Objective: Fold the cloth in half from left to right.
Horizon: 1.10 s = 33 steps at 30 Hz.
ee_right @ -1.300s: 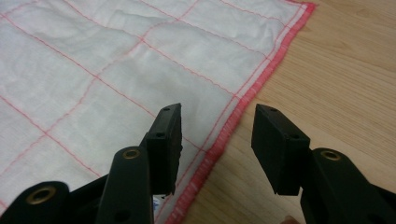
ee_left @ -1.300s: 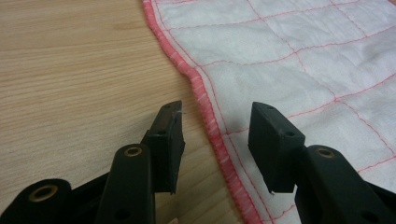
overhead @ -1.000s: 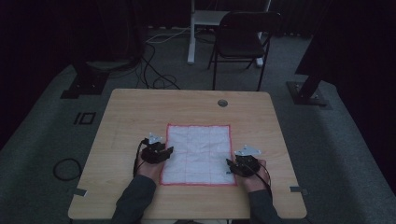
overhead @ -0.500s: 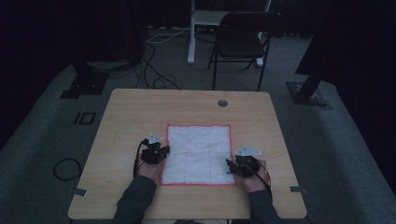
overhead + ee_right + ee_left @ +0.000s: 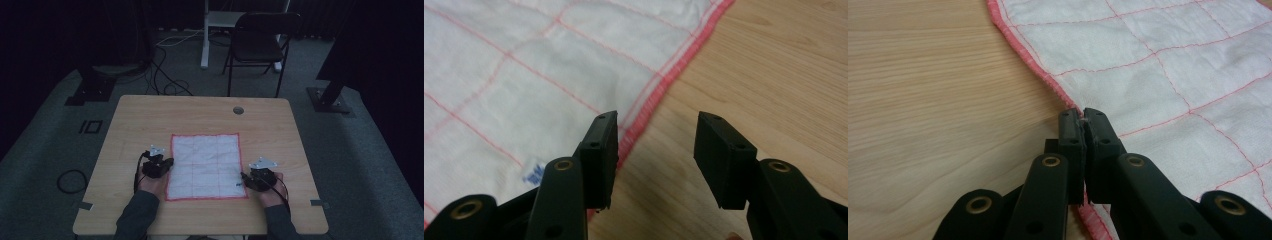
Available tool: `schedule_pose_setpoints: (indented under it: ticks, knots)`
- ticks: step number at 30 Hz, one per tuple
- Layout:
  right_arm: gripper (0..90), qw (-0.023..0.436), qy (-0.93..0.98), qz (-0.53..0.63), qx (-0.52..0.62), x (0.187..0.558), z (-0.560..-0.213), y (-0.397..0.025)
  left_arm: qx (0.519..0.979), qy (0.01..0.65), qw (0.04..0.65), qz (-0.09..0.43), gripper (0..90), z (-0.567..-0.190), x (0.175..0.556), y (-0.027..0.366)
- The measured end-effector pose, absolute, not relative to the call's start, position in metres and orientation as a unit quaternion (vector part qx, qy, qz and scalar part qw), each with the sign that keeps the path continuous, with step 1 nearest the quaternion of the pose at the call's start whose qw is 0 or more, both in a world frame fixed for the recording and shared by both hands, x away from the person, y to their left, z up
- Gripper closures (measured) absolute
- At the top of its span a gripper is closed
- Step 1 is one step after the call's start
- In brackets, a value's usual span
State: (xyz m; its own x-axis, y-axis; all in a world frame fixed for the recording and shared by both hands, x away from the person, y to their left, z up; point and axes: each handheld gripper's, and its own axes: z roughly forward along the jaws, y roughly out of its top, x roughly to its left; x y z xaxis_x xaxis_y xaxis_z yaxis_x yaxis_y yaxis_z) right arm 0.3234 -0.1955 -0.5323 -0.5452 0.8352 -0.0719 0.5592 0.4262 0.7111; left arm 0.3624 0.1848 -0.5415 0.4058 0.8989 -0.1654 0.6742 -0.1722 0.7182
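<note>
— Cloth (image 5: pixel 206 166), white with red stitched grid lines and a red hem: where is it seen?

— It is spread flat at the lower centre of the high view, on a light wooden table (image 5: pixel 150 120); a small blue mark is seen near its lower right corner; a round grommet hole (image 5: pixel 238 110) is set in the tabletop toward the upper right of the board.

— How is the left gripper (image 5: pixel 1083 117) held?

— Its jaws are pressed together on the cloth's red hem, which is pinched between them at the centre of the left gripper view; in the high view it (image 5: pixel 169 162) is found at the cloth's left edge, carried by a hand (image 5: pixel 152 182) in a dark sleeve.

— And the right gripper (image 5: pixel 656 135)?

— Its jaws are spread apart; one is placed over the hem, the other over bare wood; nothing is gripped; in the high view it (image 5: pixel 244 178) is seen at the cloth's lower right edge.

— What is shown of the room?

— Dim grey carpet (image 5: pixel 370 150) is laid around the table; a dark folding chair (image 5: pixel 260 40) is stood at the upper centre; cables (image 5: pixel 165 80) are trailed across the floor at the upper left.
</note>
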Motion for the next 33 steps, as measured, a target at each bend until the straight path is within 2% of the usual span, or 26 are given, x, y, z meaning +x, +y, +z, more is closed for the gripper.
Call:
schedule_pose_setpoints:
  ticks: [7, 20, 33]
  knots:
    - [53.1, 0.224, 0.835, 0.305, 0.401, 0.314, -0.537, -0.181, 0.741, 0.536, 0.376, 0.149, 88.2, -0.541, 0.359, 0.197]
    - [53.9, 0.215, 0.833, 0.312, 0.403, 0.306, -0.538, -0.181, 0.729, 0.536, 0.401, 0.147, 88.5, -0.525, 0.357, 0.200]
    - [53.2, 0.211, 0.833, 0.316, 0.403, 0.307, -0.538, -0.182, 0.735, 0.498, 0.443, 0.128, 88.4, -0.499, 0.358, 0.171]
